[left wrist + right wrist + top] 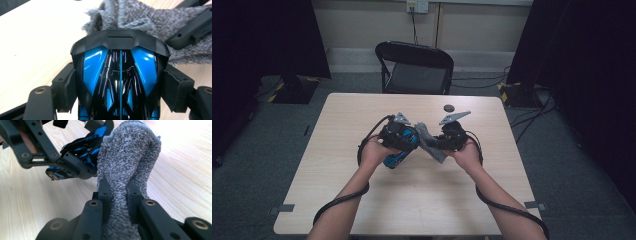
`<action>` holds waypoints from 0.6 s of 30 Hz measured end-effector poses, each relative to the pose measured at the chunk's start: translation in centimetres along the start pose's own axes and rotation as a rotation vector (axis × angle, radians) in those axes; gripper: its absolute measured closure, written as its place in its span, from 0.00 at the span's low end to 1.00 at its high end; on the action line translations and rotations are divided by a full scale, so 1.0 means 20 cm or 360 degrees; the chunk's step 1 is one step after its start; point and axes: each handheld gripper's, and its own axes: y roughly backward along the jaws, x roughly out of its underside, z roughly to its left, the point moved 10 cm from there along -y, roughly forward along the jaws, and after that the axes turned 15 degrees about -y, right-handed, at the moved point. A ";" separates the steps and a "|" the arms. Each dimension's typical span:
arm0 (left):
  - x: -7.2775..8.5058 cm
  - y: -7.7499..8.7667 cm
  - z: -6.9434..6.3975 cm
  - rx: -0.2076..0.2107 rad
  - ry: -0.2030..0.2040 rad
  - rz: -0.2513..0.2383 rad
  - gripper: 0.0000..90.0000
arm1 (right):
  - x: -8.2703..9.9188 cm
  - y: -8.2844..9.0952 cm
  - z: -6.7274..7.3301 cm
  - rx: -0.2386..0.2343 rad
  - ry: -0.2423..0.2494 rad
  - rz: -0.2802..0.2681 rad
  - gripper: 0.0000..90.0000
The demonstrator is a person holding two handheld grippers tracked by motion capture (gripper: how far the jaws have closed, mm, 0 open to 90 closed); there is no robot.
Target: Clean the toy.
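- Grey terry cloth (125,162) sits pinched between the jaws of your right gripper (118,202), which are clamped tight on a bunched fold; the free end lies against the front of the blue-and-black toy car (120,75).
- Your left gripper (120,82) grasps that toy car across its body, jaws spread wide with a pad pressed on each flank. Seen from above, both tools hang just above the middle of the table (362,200), the car just left of the cloth.
- Glossy plastic is slippery: if you push the cloth hard against the car's nose, the car could twist or slide out between the pads, since the hold rests on two curved sides.
- The cloth is held by one narrow fold. A hard drag across the car's edges could, I judge, pull it free of the right jaws or snag it on the car's black front lip.
- The loose tail of cloth hangs near the left gripper's linkage; it could catch there as you wipe.
- A small dark round cap (449,107) lies beyond the car, near the table's far edge; a wide sweep could knock it off.
- No readable brand or label: the car's hood shows thin line patterns only, and no writing is legible.
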 end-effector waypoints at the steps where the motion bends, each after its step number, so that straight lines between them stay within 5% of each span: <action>1: 0.00 0.00 0.00 0.0000 0.0000 0.0000 0.28 | 0.00 0.00 0.00 -0.0003 0.0005 0.0001 0.88; 18: 0.03 0.00 0.05 -0.0032 0.0036 0.0009 0.28 | 0.10 -0.01 0.05 -0.0056 0.0013 0.0024 0.88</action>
